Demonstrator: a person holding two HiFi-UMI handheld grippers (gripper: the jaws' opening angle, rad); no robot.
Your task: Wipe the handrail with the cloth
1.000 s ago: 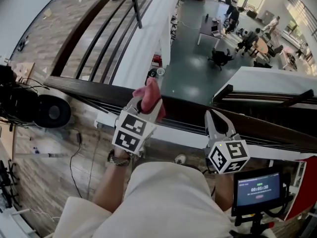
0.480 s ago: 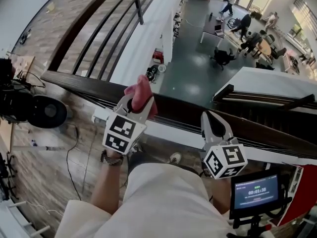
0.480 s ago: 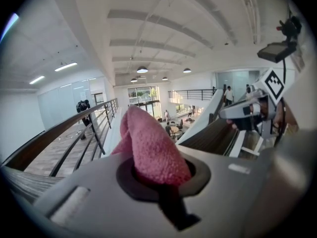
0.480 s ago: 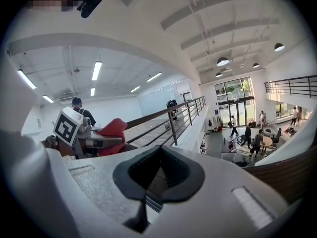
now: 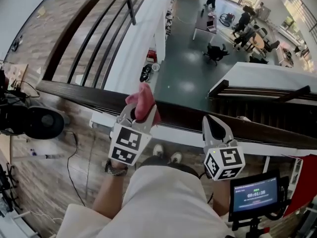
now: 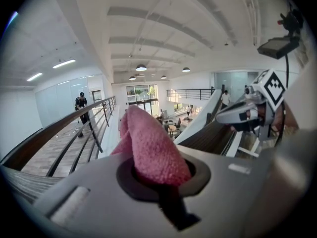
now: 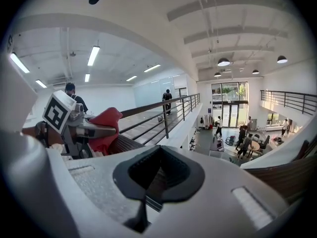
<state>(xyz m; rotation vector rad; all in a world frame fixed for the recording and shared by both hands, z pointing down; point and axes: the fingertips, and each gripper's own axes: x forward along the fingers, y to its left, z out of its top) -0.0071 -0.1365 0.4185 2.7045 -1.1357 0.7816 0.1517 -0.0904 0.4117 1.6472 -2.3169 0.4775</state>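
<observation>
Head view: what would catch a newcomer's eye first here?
The pink cloth stands out at centre, clamped in the left gripper at the dark handrail. Past the rail, a lower floor with people opens at upper right. The right gripper, shut and empty, sits further right.

Handrail: the dark wooden handrail [image 5: 181, 117] runs left to right in front of the person, with the grey lower hall floor [image 5: 190, 63] beyond and beneath it.
Left tongs: the left tongs [image 5: 140, 112] sit at the handrail's near edge, left of the right tongs and apart from them.
Cloth: the pink terry cloth [image 5: 143, 99] sits between the left tongs' jaws and sticks forward over the handrail.
Right tongs: the right tongs [image 5: 213, 123] point at the handrail's near edge.
Screen: the small dark screen on a stand [image 5: 255, 195] is at lower right, on the near side.
Round device: the black round device [image 5: 43, 123] is at far left, on the near side.
</observation>
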